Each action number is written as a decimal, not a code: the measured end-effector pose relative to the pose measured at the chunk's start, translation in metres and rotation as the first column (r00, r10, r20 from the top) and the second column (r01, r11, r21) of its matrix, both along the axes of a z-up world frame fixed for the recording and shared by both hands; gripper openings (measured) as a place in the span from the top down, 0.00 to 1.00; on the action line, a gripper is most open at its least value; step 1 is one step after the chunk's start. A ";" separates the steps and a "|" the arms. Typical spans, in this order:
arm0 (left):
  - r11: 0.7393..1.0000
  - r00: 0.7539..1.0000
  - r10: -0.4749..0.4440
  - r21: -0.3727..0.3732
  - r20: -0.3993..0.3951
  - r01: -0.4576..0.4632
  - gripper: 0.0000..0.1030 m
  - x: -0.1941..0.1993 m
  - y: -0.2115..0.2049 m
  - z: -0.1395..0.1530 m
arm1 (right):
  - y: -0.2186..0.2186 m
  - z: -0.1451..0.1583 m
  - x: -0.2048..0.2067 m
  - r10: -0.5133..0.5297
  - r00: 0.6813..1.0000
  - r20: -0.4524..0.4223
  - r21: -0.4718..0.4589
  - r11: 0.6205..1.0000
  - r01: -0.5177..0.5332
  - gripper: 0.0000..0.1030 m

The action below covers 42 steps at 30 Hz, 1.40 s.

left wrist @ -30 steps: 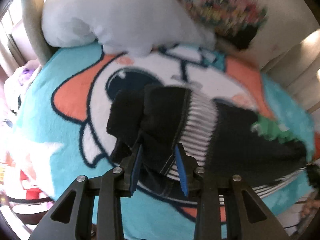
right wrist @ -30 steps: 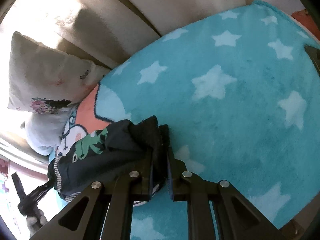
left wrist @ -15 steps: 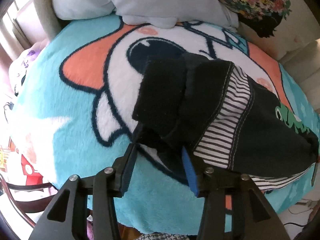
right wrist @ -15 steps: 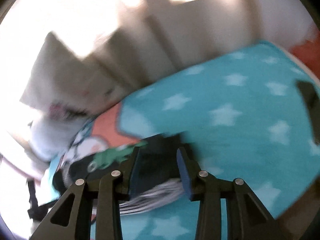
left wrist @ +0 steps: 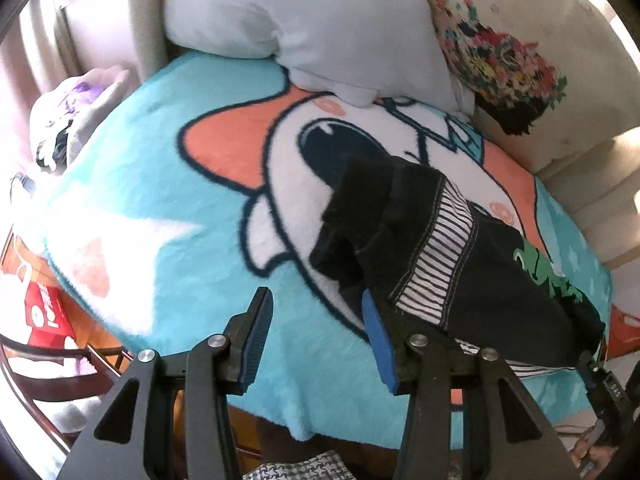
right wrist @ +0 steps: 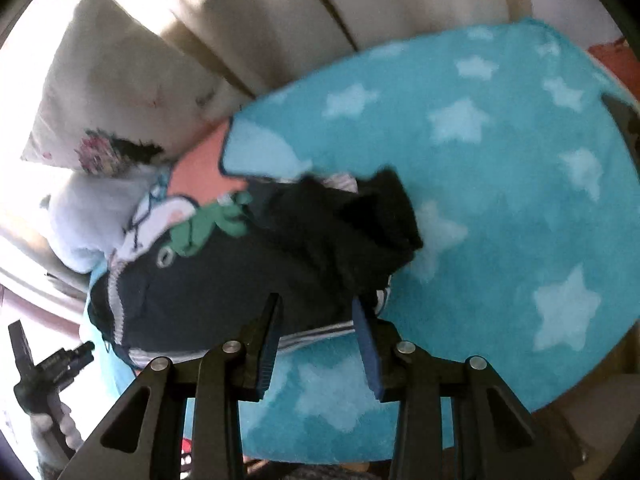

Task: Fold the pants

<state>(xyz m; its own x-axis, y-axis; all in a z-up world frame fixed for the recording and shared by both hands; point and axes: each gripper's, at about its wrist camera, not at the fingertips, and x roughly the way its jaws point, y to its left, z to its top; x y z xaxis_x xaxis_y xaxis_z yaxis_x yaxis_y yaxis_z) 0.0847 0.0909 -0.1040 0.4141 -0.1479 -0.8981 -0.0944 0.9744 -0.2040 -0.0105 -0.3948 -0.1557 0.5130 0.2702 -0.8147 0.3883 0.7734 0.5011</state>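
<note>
On the teal star-and-cartoon blanket [left wrist: 168,264] we are looking down at the pants [left wrist: 472,264], lying in a folded dark bundle over the white and orange part of the print, near the pillows [left wrist: 312,28] at the back. We are holding both tongs apart and gripping nothing: the left gripper [left wrist: 316,332] is hovering just short of the bundle's cuff end, its right pad close beside the striped band, and the right gripper [right wrist: 316,340] is poised over the bundle's other end, the pants [right wrist: 248,276] showing between and beyond its open fingers. We are judging the cloth light, soft and floppy, likely to sag and slide open if pinched by one layer only; a stacked edge or the thicker striped band looks the surest hold, taking all layers together. We are noting black fabric, a black-and-white striped panel with pale stitching, a green dinosaur-like patch [left wrist: 548,280], and bunched dark cuffs sticking up unevenly. By our reading the fold is mostly made but untidy.
</note>
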 end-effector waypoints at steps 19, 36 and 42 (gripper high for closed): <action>0.998 0.996 -0.057 0.001 0.072 0.057 0.40 0.049 -0.006 0.019 | 0.066 0.033 0.027 0.180 0.983 0.048 -0.161 0.972 -0.170 0.56; 0.965 0.959 -0.247 0.058 -0.142 0.257 0.82 0.080 -0.002 -0.034 | 0.012 -0.026 0.115 -0.114 0.981 -0.157 -0.148 0.985 0.090 0.52; 0.972 0.970 -0.236 -0.016 -0.063 0.235 0.77 0.072 0.028 -0.003 | 0.005 -0.001 0.095 -0.203 0.976 -0.080 -0.076 0.977 0.197 0.51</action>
